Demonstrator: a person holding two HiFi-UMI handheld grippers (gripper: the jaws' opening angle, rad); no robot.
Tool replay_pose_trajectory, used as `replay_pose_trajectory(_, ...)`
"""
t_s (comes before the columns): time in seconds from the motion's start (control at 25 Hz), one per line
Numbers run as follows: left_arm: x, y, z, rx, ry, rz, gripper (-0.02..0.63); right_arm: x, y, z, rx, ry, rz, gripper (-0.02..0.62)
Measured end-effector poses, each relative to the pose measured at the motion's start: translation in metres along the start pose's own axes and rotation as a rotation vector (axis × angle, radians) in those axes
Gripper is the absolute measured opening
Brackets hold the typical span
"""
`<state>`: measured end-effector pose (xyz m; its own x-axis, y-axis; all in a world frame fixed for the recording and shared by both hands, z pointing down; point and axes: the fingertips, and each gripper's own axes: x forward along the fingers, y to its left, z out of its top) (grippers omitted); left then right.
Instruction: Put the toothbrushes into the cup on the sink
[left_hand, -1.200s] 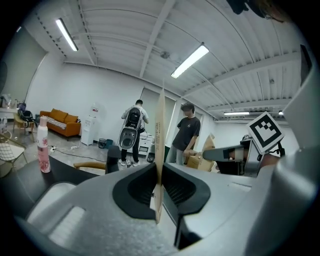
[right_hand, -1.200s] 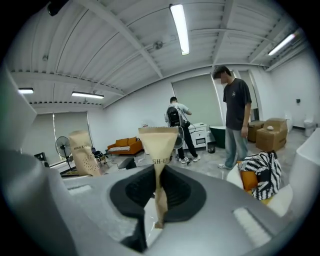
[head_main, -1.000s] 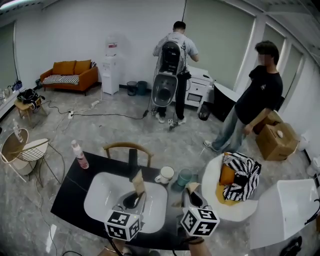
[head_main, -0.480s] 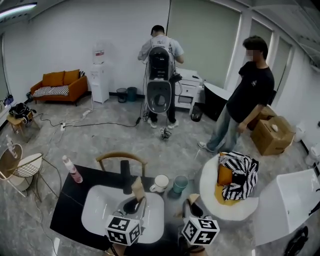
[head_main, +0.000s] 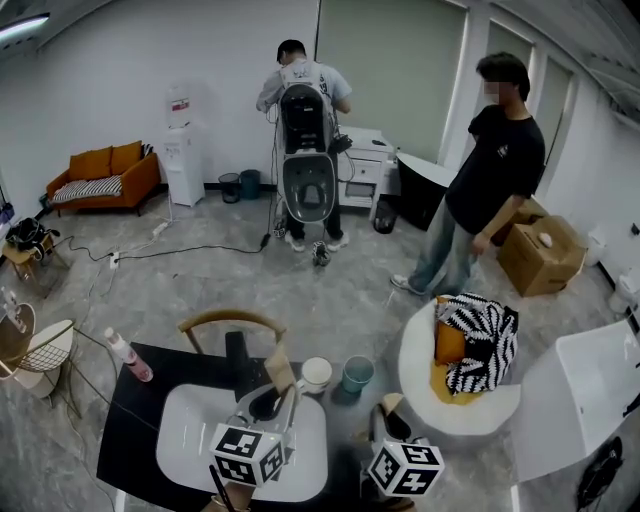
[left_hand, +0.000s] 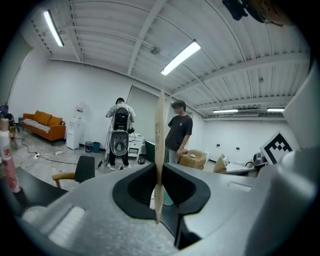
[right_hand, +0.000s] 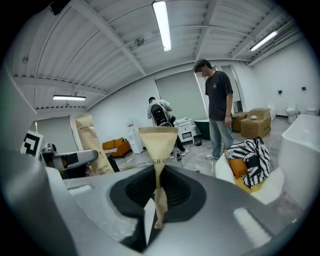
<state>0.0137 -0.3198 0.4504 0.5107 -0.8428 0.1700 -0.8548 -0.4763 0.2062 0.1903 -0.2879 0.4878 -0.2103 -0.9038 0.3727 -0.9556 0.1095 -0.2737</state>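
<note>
Paper-wrapped toothbrush clamped upright in left gripper, above white sink. Second wrapped toothbrush pinched in right gripper, over dark bench right of sink. Teal cup and white mug side by side on bench behind sink, just beyond both grippers. Black tap left of mug. Pink bottle at bench's far left corner.

toothbrush packets: we see tan
sink: white
counter: black
left cup, beyond left gripper: white
right cup: teal
</note>
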Motion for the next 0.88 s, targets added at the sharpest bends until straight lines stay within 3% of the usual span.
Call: replay_pose_trajectory(0.88, 0.085, 0.016, 0.014, -0.002, -0.003, -0.030, 0.040, 0.024, -0.042, 0.005, -0.003, -0.006, -0.054, 0.032)
